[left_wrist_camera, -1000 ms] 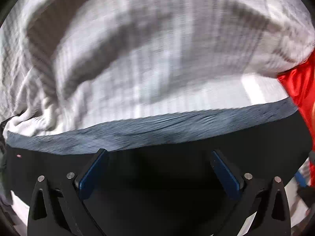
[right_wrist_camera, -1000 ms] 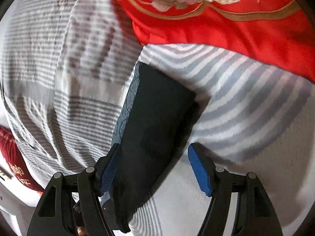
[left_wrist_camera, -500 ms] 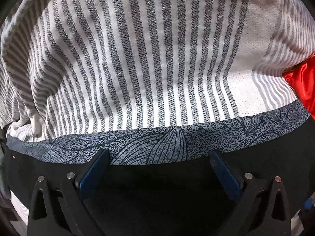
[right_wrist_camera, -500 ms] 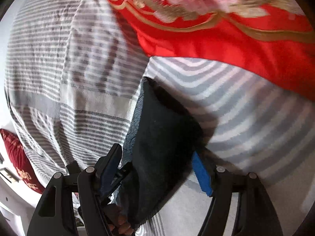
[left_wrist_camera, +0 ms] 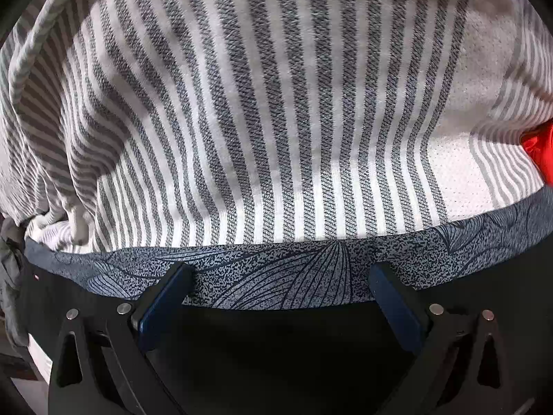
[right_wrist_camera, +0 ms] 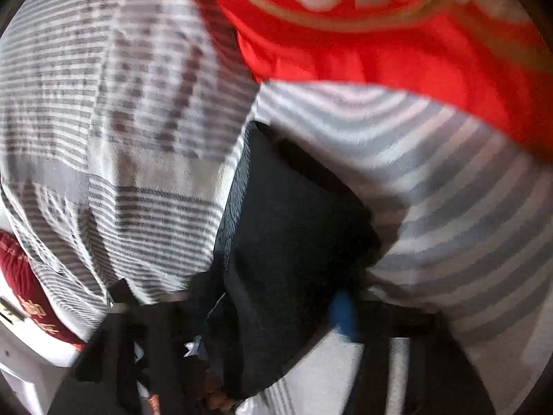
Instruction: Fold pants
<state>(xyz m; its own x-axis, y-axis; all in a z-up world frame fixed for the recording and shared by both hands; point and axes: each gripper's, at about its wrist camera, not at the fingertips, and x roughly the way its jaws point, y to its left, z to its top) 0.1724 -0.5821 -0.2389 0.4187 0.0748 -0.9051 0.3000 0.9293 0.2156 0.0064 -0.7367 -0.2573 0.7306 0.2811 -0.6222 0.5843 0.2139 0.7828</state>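
Two tongs work on one thing: dark pants (right_wrist_camera: 293, 242), folded to a narrow block on the striped sheet (left_wrist_camera: 276, 103), w/ a red cover (right_wrist_camera: 397, 52) at the far right. Cloth looks soft and light, prob. limp, so better to take it at a thick folded edge or at the patterned band (left_wrist_camera: 276, 276). Left tong (left_wrist_camera: 276, 288) is spread, the band lies just betw. its fingers, black cloth nearer. Right tong (right_wrist_camera: 276, 307) (picture is blurred) has the near end of the pants betw. its fingers; pinching or not, I cannot tell.
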